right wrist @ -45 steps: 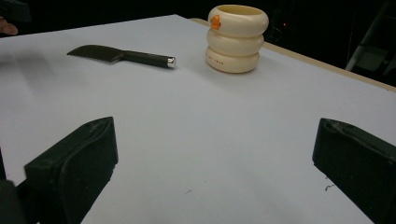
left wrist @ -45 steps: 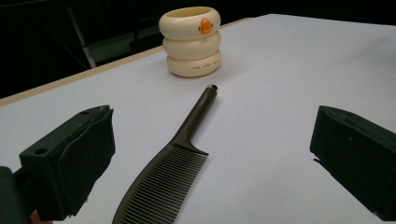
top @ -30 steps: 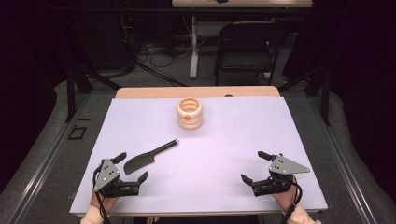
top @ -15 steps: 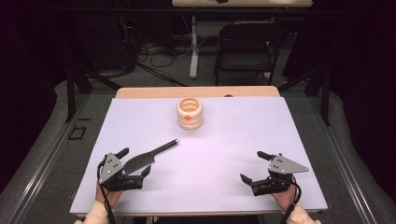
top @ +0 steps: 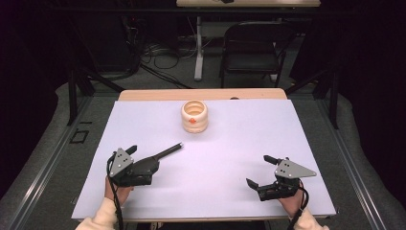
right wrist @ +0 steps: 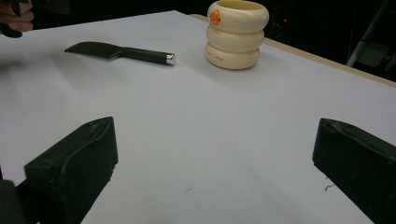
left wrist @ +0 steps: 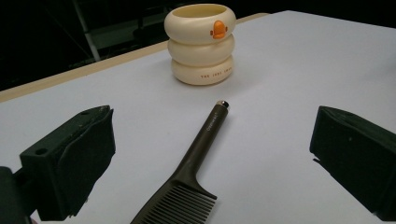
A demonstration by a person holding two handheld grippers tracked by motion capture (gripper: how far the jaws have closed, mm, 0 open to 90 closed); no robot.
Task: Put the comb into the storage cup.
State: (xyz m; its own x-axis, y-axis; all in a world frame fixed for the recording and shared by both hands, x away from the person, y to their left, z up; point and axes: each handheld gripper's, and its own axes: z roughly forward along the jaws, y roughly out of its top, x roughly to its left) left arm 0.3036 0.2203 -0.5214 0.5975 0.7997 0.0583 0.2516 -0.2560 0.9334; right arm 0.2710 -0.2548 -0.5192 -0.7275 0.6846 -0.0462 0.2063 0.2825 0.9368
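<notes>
Comb (left wrist: 187, 179): dark brown, lying flat on the bench between the left gripper's spread jaws, toothed end nearest the jaws' base, handle running forward past their tips.
Comb handle tip: small metal cap, pointing toward the cup and lying just short of it.
Left gripper (top: 139, 163): jaws wide open, one on either side of the comb, holding nothing; neither pad touches it as far as the left gripper view shows.
Change: a second ago the left gripper sat lower left of the comb; it has since slid forward and now straddles the toothed end.
Meaning: this looks like the approach to a pick-up; closing the jaws on the comb would be the likely next step, and no grasp has been made yet.
Cup (top: 194, 116): cream, three stacked rings with an orange duck mark, upright, beyond the jaws and ahead of the handle.
Right gripper (top: 263, 171): jaws wide open and empty, over bare bench, well apart from comb and cup, unchanged.
Bench (top: 230, 143): white sheet, wooden edge at the far side.
</notes>
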